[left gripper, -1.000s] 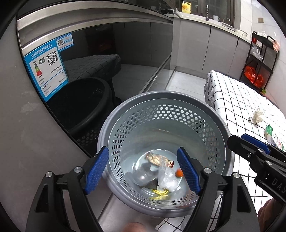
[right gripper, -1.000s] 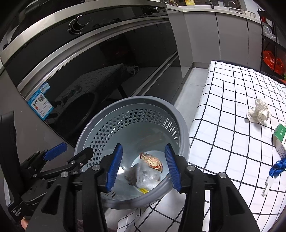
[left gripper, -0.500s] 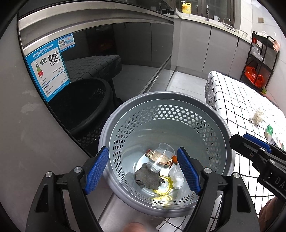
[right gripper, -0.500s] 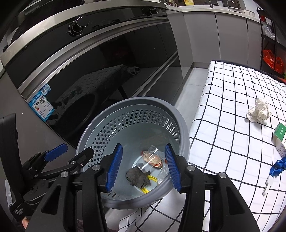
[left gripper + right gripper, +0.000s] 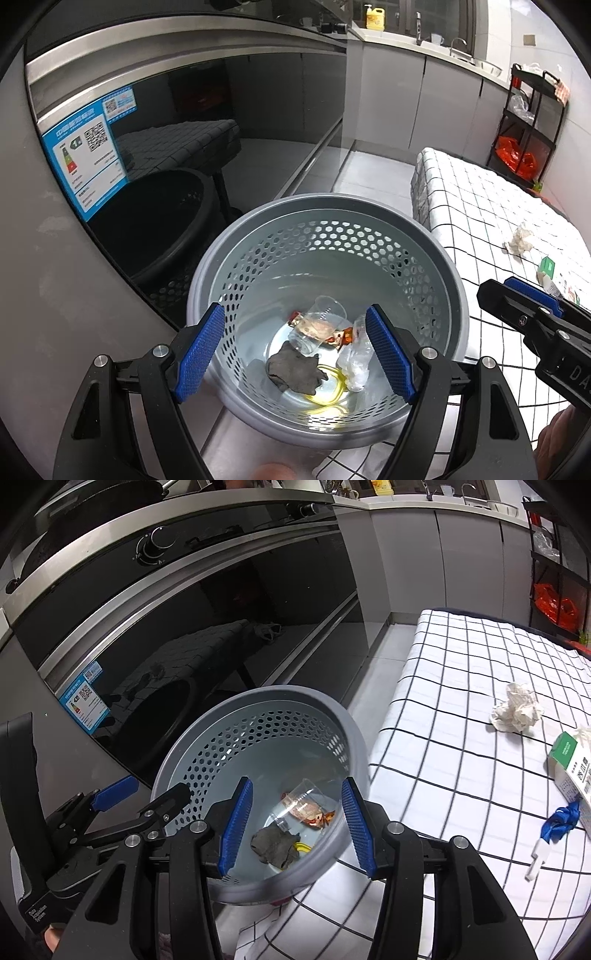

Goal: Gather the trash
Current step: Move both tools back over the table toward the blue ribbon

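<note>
Settled now: the cup (image 5: 322,322) and grey rag (image 5: 295,371) that were tumbling a moment ago lie still at the bottom of the bin (image 5: 439,258).

Both tools hang over the bin with nothing in them: the left gripper (image 5: 295,354) with its jaws wide apart, the right gripper (image 5: 297,825) part-way open, neither touching anything. Inside lie the cup, rag, a wrapper (image 5: 334,332), a clear bag (image 5: 354,363) and a yellow loop (image 5: 328,391), so I'd call the job partly done. Out on the checked cloth (image 5: 461,775), well apart from the bin, a crumpled paper (image 5: 515,709), a carton (image 5: 570,771) and a blue ribbon (image 5: 559,821) look left to collect.
</note>
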The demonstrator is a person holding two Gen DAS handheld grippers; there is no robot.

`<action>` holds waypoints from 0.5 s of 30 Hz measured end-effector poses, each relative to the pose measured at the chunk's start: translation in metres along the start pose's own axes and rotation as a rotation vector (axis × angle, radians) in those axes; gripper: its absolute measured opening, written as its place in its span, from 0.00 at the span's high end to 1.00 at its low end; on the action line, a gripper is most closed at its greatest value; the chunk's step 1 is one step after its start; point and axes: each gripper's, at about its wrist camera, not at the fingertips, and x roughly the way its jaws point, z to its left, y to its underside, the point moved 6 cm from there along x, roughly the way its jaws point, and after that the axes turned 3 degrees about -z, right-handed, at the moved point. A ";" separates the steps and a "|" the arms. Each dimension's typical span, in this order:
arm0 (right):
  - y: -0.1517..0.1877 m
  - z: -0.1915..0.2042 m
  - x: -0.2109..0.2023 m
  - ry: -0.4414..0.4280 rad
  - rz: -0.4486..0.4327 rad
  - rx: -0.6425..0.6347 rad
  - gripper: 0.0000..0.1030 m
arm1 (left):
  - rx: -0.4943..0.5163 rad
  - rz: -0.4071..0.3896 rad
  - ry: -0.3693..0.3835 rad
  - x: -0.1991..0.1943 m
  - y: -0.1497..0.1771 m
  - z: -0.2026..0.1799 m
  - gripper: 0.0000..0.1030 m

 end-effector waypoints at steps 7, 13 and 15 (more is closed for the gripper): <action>0.003 -0.018 -0.015 0.034 -0.015 0.010 0.50 | 0.029 -0.010 0.042 -0.004 0.000 -0.021 0.25; 0.005 -0.037 -0.029 0.068 -0.026 0.031 0.50 | 0.056 -0.031 0.078 -0.011 -0.001 -0.043 0.24; 0.007 -0.045 -0.036 0.081 -0.033 0.036 0.49 | 0.062 -0.033 0.089 -0.012 -0.001 -0.050 0.24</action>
